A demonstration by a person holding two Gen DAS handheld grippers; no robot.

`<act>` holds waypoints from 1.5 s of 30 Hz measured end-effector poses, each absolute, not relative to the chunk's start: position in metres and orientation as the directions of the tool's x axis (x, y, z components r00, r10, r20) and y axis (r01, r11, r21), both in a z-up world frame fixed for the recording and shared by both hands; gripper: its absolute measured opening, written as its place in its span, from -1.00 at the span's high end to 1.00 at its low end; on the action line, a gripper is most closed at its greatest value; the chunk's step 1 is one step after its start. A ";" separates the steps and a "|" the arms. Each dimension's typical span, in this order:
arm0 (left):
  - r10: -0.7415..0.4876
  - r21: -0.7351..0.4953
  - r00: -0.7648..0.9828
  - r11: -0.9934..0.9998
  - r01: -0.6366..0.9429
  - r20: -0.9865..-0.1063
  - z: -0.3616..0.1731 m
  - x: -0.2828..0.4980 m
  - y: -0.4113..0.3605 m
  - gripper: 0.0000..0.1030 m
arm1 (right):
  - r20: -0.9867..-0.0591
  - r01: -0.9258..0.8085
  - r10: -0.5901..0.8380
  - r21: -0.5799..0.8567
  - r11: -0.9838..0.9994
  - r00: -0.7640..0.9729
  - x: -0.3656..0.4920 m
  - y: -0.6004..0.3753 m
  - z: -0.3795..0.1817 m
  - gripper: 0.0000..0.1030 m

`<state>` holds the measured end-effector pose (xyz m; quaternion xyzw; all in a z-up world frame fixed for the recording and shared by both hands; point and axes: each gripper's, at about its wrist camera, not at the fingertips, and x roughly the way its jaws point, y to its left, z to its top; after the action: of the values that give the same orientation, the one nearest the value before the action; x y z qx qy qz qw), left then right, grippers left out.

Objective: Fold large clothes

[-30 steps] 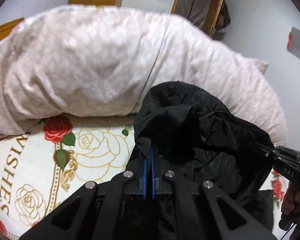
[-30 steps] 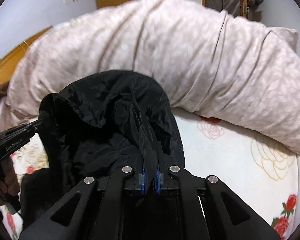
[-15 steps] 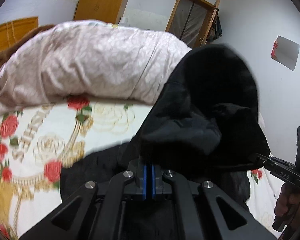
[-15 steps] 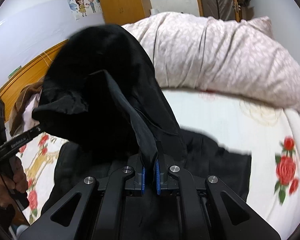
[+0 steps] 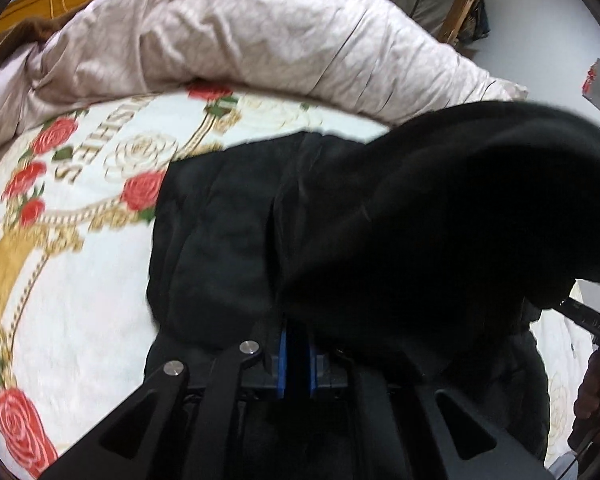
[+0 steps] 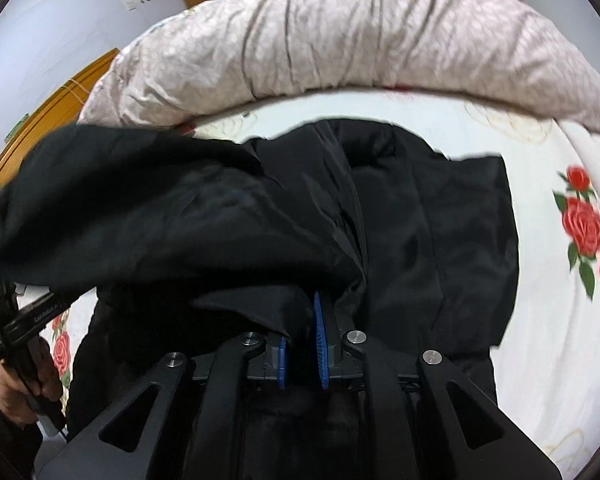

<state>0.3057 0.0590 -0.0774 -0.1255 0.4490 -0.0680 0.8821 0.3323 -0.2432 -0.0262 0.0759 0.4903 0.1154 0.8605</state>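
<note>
Holding a black jacket [image 5: 228, 240] over the bed [image 5: 80, 300], I have a gripper in each hand. My left gripper [image 5: 298, 356] has its blue fingers [image 5: 283, 360] easing apart, dark fabric still pinched in the narrow gap. My right gripper [image 6: 302, 356] is opening too; its fingers [image 6: 321, 344] stand a little wider, a fold of cloth between them. Most of the jacket lies flat on the rose-patterned sheet [image 6: 560, 320], with one flap lifted and folded across toward the middle. A rumpled pink quilt [image 6: 340, 40] lies bunched beyond it.
</note>
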 end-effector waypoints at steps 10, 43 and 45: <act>-0.233 -0.334 0.621 0.941 -0.050 -0.748 -0.057 0.264 0.088 0.15 | -0.788 -0.046 0.360 0.390 0.919 0.499 0.314 -0.268 -0.009 0.14; -0.281 -0.384 0.641 0.923 -0.023 -0.714 -0.058 0.309 0.039 -0.21 | -0.859 0.014 0.387 0.416 0.909 0.335 0.321 -0.224 -0.086 0.89; -0.256 -0.332 0.579 0.943 -0.028 -0.774 -0.082 0.322 0.030 -0.08 | -0.859 0.009 0.369 0.398 0.917 0.355 0.318 -0.225 -0.074 0.75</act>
<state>0.3224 0.0295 -0.0824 -0.1561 0.4541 -0.0651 0.8747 0.3182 -0.2251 -0.0741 0.1698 0.5567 0.1116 0.8055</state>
